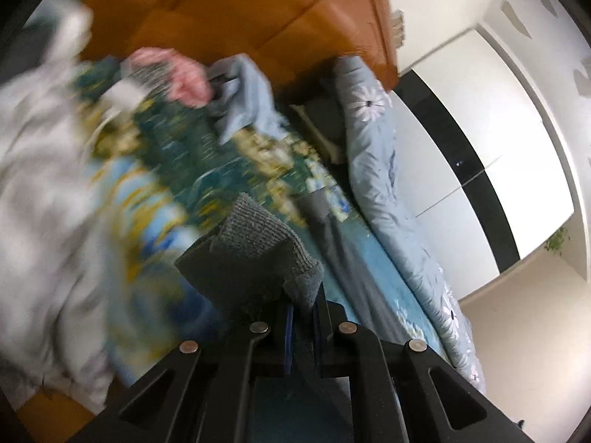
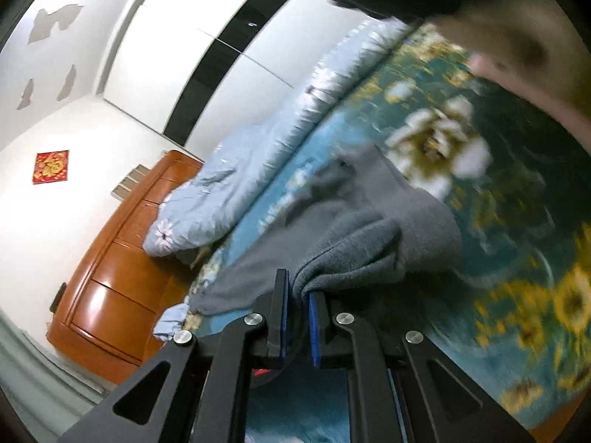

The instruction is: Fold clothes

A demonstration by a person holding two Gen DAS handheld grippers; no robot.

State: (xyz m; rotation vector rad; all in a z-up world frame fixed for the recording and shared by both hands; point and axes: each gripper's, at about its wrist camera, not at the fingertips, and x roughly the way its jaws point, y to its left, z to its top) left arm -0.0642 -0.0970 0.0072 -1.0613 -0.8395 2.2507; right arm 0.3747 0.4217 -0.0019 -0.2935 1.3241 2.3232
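Observation:
A grey knitted garment (image 1: 255,254) bunches in front of my left gripper (image 1: 301,308), which is shut on its ribbed edge and holds it above the bed. In the right wrist view the same grey garment (image 2: 354,236) trails away over the floral bedspread (image 2: 498,192), and my right gripper (image 2: 299,291) is shut on a fold of it between the blue pads. A person's hand and dark sleeve (image 2: 517,48) reach in at the upper right of that view.
A pile of clothes lies on the bed: a white piece (image 1: 40,184), a pink one (image 1: 184,74) and a light blue one (image 1: 243,92). A rolled blue floral quilt (image 1: 384,170) runs along the bed's far side. An orange wooden headboard (image 1: 258,11) and white wardrobe doors (image 1: 491,140) stand behind.

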